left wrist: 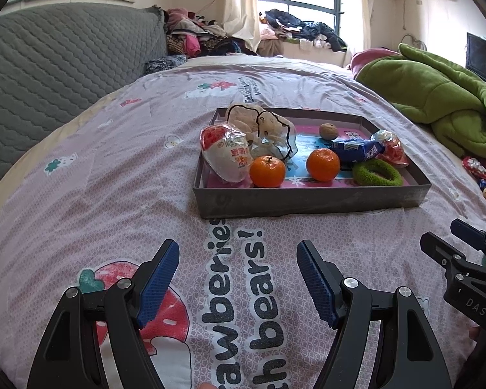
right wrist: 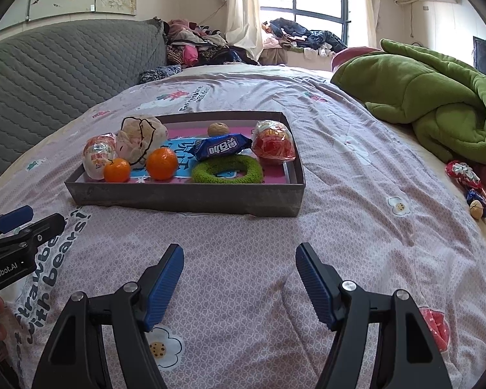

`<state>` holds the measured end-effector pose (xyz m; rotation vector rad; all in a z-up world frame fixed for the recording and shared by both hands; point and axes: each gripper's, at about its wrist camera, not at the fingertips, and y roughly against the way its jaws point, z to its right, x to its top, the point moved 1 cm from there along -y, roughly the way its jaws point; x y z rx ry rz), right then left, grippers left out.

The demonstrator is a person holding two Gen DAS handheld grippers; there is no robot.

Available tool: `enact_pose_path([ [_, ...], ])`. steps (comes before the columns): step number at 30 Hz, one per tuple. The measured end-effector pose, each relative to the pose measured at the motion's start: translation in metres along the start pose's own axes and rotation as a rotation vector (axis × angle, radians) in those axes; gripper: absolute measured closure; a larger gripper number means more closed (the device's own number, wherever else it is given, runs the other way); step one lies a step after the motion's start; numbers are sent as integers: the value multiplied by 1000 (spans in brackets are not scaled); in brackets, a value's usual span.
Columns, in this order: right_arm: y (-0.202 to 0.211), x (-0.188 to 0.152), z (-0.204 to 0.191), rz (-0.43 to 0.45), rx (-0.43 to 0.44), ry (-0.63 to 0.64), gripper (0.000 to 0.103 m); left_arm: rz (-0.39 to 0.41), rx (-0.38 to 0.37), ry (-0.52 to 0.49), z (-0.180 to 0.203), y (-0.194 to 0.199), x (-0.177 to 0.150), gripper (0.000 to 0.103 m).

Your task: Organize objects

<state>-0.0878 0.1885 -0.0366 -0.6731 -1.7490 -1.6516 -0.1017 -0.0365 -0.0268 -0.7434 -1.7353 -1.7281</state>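
Both grippers hang low over the pink bedspread [right wrist: 340, 175], short of the grey tray [right wrist: 184, 199], and neither holds anything. The left gripper [left wrist: 238, 278] has its blue fingers spread wide apart, and the tray sits well ahead of the tips, slightly right of the gap.

Along the tray from its left end: a white-and-red wrapped snack [right wrist: 98, 157] in the near-left corner, a small orange [right wrist: 117, 170] touching it in front, a beige drawstring pouch [right wrist: 139, 141] behind. Then a bigger orange [right wrist: 162, 163], a walnut [right wrist: 217, 129] near the far wall, a blue wrapped biscuit [right wrist: 222, 147], a green fuzzy ring [right wrist: 226, 170] against the near wall, and a red wrapped snack [right wrist: 273, 144] at the right end.

The right gripper [right wrist: 239, 282] also shows its fingers wide apart, the tray well ahead and left of the gap. Far right of the tray, a green blanket [right wrist: 431, 97] is heaped.
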Motion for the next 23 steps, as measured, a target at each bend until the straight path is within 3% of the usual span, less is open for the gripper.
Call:
enact_pose_path([
  [23,0,0,1,-8,5,5,32,10,-7,-7,1,0,-1,27],
])
